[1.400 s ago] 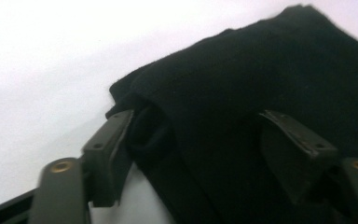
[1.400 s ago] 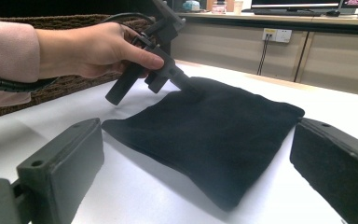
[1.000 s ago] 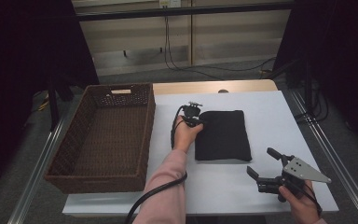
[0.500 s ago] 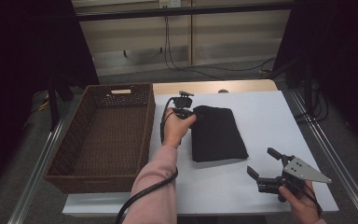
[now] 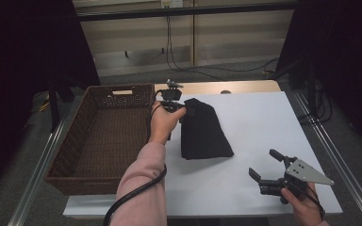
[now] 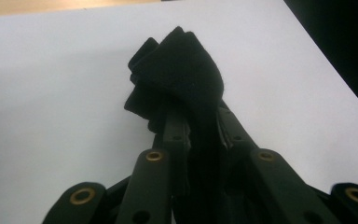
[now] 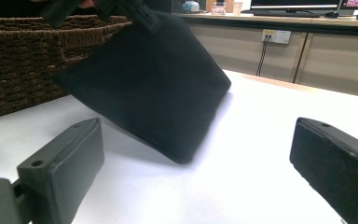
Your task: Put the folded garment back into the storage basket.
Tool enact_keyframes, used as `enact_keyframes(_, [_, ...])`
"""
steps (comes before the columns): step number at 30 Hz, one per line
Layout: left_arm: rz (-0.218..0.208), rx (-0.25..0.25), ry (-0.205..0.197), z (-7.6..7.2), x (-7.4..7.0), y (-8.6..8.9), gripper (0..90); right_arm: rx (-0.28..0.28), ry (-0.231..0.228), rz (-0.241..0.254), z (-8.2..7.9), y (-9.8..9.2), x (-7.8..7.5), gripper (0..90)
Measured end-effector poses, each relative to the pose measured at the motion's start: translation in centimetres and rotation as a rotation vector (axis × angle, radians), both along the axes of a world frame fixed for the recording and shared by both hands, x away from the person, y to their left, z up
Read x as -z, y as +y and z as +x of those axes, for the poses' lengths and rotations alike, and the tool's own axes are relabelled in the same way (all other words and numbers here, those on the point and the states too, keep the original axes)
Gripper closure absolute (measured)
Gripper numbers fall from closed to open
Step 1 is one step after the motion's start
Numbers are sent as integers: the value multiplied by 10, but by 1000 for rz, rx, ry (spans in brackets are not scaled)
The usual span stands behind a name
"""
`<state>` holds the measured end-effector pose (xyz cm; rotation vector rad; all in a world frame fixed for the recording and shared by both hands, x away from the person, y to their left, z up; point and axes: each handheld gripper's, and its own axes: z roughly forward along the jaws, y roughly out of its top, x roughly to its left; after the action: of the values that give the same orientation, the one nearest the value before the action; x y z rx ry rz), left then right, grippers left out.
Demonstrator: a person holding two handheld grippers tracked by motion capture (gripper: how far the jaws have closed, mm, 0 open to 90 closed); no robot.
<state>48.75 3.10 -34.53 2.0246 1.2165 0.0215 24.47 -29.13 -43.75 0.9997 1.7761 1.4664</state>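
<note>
Broadly, a white table [image 5: 264,122] takes up most of the scene, smooth and matte, with a strip of bare wood along its far edge. On its left side sits a large wicker basket [image 5: 99,136], rectangular and dark brown, coarsely woven, with a handle slot cut in its far wall. Just right of the basket is the folded black cloth [image 5: 202,132], soft and fleecy, a flat slab with rounded edges. Its long axis runs from far to near, the far end lifted and the near end trailing low by the tabletop, so the whole fold hangs at a slant.

Next in size, the left gripper [image 5: 172,101] has the cloth's far corner pinched: seen along its own jaws, they are drawn tight together with a bunched wad of the black cloth [image 6: 177,70] pressed between them. That hand is the nearer one to the basket, whose open top lies directly to the left of the raised cloth, so I judge a short sideways carry over the rim is what the next move turns on.

Over at the near right corner, the right gripper [image 5: 266,169] rests low, well apart from the cloth, its jaws spread wide with nothing between them. Its black pads [image 7: 60,163] look blocky and rubbery.
</note>
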Motion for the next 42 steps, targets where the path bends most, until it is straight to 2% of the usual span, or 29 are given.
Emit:
enact_keyframes(7, [25, -14, 29, -1, -21, 9, 770, -4, -6, 5, 0, 0, 0, 25])
enact_keyframes(9, [20, -17, 37, -2, -29, 14, 770, -1, -4, 7, 0, 0, 0, 25])
enact_keyframes(12, [14, -20, 45, -2, -34, 16, 771, -1, -4, 8, 0, 0, 0, 24])
enact_keyframes(17, [28, -35, 61, -5, -49, 18, 772, -1, -7, 5, 0, 0, 0, 24])
enact_keyframes(22, [42, -30, 61, -6, -59, 19, 773, -2, -4, 9, 0, 0, 0, 24])
enact_keyframes(25, [25, -48, 62, -8, -67, 20, 773, -2, -3, 11, 0, 0, 0, 24])
enact_keyframes(26, [38, -35, 59, -8, -71, 22, 773, -2, -3, 11, 0, 0, 0, 24])
enact_keyframes(29, [35, -44, 59, -10, -79, 23, 773, -1, -3, 8, 0, 0, 0, 24])
enact_keyframes(37, [40, -31, 70, -13, -95, 26, 773, -1, -5, 13, 0, 0, -1, 24])
enact_keyframes(38, [40, -36, 69, -13, -97, 27, 773, 16, 2, 36, -1, 2, -1, 24])
enact_keyframes(42, [36, -33, 69, -13, -102, 28, 773, 16, -1, 40, -1, 2, -1, 24])
